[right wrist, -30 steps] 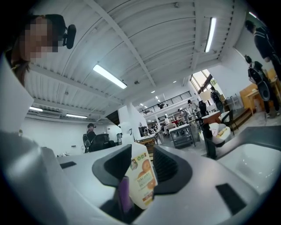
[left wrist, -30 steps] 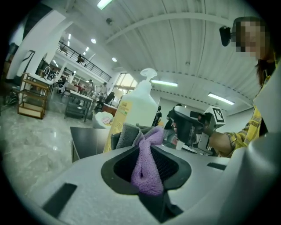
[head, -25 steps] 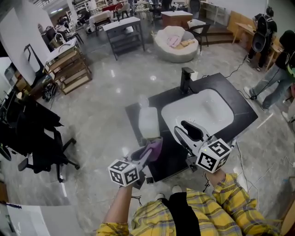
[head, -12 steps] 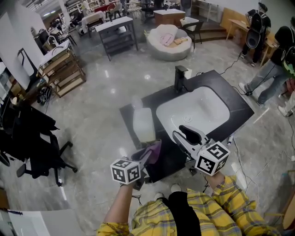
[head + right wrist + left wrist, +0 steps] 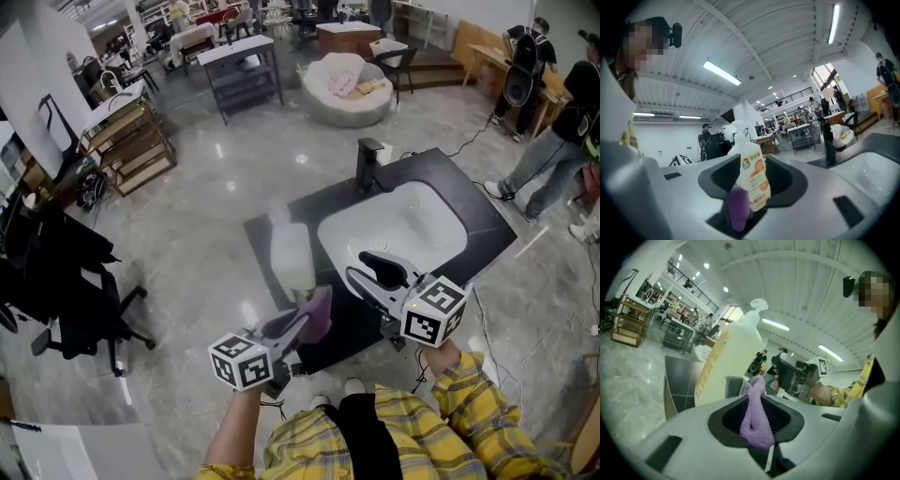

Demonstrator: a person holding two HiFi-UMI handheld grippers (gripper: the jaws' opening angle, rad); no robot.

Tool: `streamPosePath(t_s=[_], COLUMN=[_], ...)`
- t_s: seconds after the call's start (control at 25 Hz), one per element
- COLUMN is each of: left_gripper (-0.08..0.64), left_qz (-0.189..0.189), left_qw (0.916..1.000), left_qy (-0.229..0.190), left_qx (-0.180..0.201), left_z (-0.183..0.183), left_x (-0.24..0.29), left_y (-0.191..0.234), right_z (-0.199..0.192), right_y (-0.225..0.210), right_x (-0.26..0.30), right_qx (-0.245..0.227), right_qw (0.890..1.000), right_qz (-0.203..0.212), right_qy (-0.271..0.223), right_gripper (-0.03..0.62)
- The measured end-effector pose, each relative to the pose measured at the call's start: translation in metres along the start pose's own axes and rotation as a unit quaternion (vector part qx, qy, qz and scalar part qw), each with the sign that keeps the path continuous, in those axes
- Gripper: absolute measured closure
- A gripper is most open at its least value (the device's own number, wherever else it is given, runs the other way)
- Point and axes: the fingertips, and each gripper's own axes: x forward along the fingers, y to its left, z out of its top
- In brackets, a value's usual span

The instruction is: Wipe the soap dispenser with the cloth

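Observation:
The soap dispenser (image 5: 291, 251), a pale translucent pump bottle with an orange label, stands upright on the dark counter (image 5: 345, 323) left of the sink. My left gripper (image 5: 302, 322) is shut on a purple cloth (image 5: 316, 312), which it holds close against the near lower side of the bottle. In the left gripper view the cloth (image 5: 757, 416) sticks up between the jaws, and the bottle (image 5: 730, 359) looms just beyond it. My right gripper (image 5: 373, 269) hangs open over the sink's near rim, with nothing between its jaws. Its own view looks across at the bottle (image 5: 752, 178) and the cloth (image 5: 738, 206).
A white sink basin (image 5: 398, 225) with a black faucet (image 5: 368, 161) fills the counter's right half. Polished floor surrounds the counter. A black office chair (image 5: 70, 291) stands at left, with shelves and tables behind. People (image 5: 548, 122) stand at the far right.
My left gripper has drawn back a little toward me with the cloth still in it. The right gripper has barely moved and the bottle stays put.

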Motion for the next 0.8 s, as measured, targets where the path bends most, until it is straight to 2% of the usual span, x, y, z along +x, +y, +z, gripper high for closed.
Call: streamPosePath(t_s=[0.08, 0.2, 0.44, 0.64, 0.8], left_gripper=[0.494, 0.494, 0.494, 0.494, 0.494], left_qz=[-0.019, -0.026, 0.004, 0.045, 0.072], left_qw=[0.9992, 0.9972, 0.9946, 0.9912, 0.9882], left_qy=[-0.033, -0.068, -0.097, -0.121, -0.132], left_qx=[0.008, 0.017, 0.038, 0.029, 0.029], left_z=[0.017, 0.036, 0.047, 0.048, 0.046], left_x=[-0.012, -0.026, -0.055, -0.077, -0.092], left_y=[-0.013, -0.027, -0.035, -0.032, -0.031], right_z=[0.01, 0.023, 0.034, 0.043, 0.051], right_y=[0.001, 0.01, 0.039, 0.054, 0.063], right_x=[0.007, 0.024, 0.064, 0.095, 0.11], right_qx=[0.003, -0.005, -0.057, -0.115, -0.173], right_qw=[1.0, 0.998, 0.986, 0.963, 0.939], right_qz=[0.022, 0.062, 0.154, 0.237, 0.291], right_qy=[-0.006, -0.002, 0.028, 0.052, 0.062], right_gripper=[0.434, 0.402, 0.365, 0.357, 0.348])
